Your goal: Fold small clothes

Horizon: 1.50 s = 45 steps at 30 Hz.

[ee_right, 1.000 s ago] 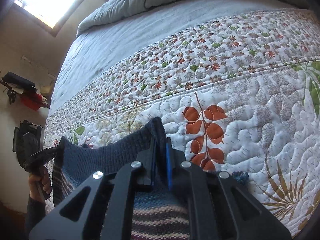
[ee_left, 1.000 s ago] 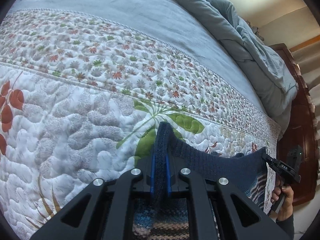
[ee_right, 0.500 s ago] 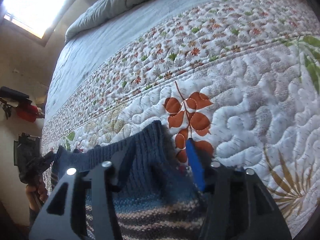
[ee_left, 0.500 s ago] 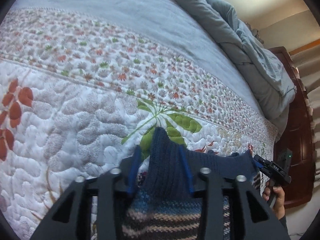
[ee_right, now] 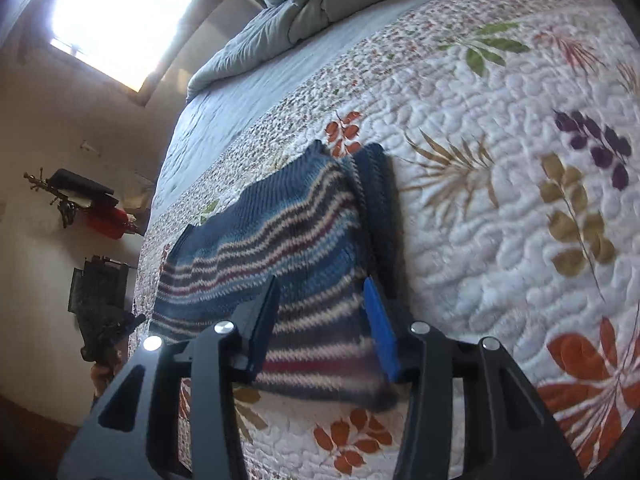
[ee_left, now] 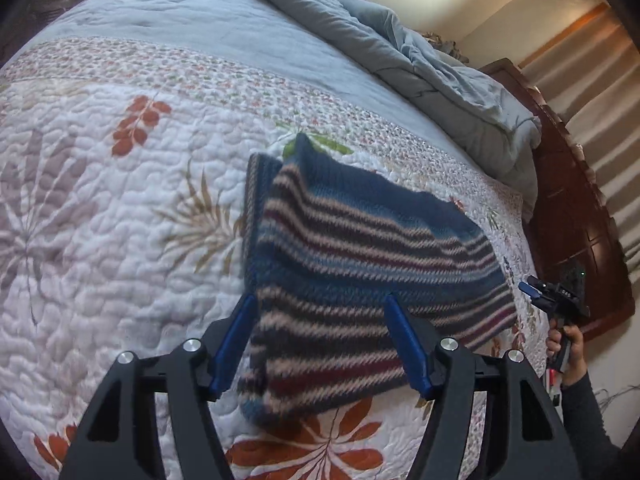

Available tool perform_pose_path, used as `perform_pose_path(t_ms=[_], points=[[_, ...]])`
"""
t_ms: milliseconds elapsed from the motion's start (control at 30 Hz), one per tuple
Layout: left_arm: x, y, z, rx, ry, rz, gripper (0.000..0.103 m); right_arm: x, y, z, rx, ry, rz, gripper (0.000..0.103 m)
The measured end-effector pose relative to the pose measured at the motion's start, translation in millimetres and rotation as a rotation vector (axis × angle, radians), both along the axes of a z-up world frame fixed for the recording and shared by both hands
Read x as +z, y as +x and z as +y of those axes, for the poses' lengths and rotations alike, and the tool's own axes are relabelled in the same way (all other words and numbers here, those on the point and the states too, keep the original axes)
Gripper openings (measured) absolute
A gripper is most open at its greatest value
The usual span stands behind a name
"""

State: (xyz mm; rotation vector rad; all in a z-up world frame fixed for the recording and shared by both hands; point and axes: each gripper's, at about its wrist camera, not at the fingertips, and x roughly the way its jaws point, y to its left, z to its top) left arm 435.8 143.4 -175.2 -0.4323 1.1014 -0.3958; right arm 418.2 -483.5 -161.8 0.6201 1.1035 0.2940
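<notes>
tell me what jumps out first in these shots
The striped knit sweater lies folded on the floral quilt, dark blue with cream and maroon bands, just ahead of both grippers. The left gripper and right gripper hang open over its near edge, gripping nothing. Beyond the quilt, a rumpled grey duvet is heaped at the far end of the bed.

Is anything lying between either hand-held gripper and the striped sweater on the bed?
Nothing visible. The striped sweater lies folded on the quilt, with the left hand-held gripper and right hand-held gripper open above its near edge, the path unobstructed.
</notes>
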Motion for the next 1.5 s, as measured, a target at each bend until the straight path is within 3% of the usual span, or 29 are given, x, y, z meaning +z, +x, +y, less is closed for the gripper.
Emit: perform_pose_path(t_ms=[133,333,367,400,433,467,633,700,767,833,900,967,1033,1167,1233,1300,1433,1500], points=[[-27.9,-24.8,10.1,0.041,-0.054,0.052,0.067,-30.4,-27.2,-8.5,-0.016,0.031,0.079,0.044],[-38.6,-34.6,6.3,0.064,-0.068,0.077,0.066,-36.0,-41.6,5.5,0.017,0.065,0.074,0.044],[-40.9,-32.8,2.8,0.056,-0.060,0.097,0.062,-36.5,-41.1,9.6,0.036,0.046,0.079,0.037],[-44.3,-30.7,-0.2,0.056,-0.040,0.122,0.054,-34.5,-40.2,15.8,0.065,-0.001,0.078,0.014],[-47.8,-27.0,-3.4,0.055,-0.015,0.154,0.032,-31.7,-39.2,18.6,0.082,-0.040,0.074,0.010],[-52.4,-23.6,-3.6,0.057,-0.003,0.190,0.018,-26.9,-38.3,21.0,0.090,-0.063,0.063,0.010],[-56.3,-16.5,6.2,0.078,-0.031,0.256,0.014,8.6,-40.4,21.4,0.123,-0.126,-0.043,0.009],[-58.7,-16.6,8.4,0.080,-0.028,0.270,0.014,-5.6,-41.3,24.3,0.160,-0.169,-0.016,0.010],[-60.3,-15.6,9.8,0.075,-0.025,0.275,0.014,-24.2,-42.1,21.5,0.173,-0.206,0.019,0.016],[-60.9,-15.4,8.7,0.062,-0.024,0.274,0.014,-33.8,-46.3,8.2,0.132,-0.146,0.037,0.035],[-59.9,-17.2,8.2,0.054,-0.024,0.270,0.014,-33.7,-56.0,-6.7,0.059,-0.047,0.031,0.045],[-58.1,-17.6,8.2,0.045,-0.031,0.263,0.015,-34.2,-59.9,-12.3,0.027,0.025,0.043,0.045],[-56.9,-18.9,8.1,0.044,-0.035,0.252,0.015,-32.3,-62.4,-7.7,0.040,0.019,0.039,0.041],[-58.7,-23.3,7.4,0.062,-0.043,0.237,0.017,-37.2,-56.9,13.0,0.108,-0.077,0.068,0.033],[-59.2,-26.1,8.1,0.064,-0.045,0.232,0.019,-46.7,-48.7,24.9,0.135,-0.227,0.140,0.032],[-55.1,-27.4,8.7,0.059,-0.042,0.229,0.020,-35.4,-44.1,30.6,0.146,-0.262,0.112,0.032],[-25.9,-30.4,10.2,0.053,-0.054,0.144,0.054,16.8,-26.5,46.1,0.137,-0.278,-0.053,0.032],[-11.2,-30.5,11.5,0.075,-0.074,0.089,0.062,26.4,-6.7,59.4,0.147,-0.274,-0.074,0.032]])
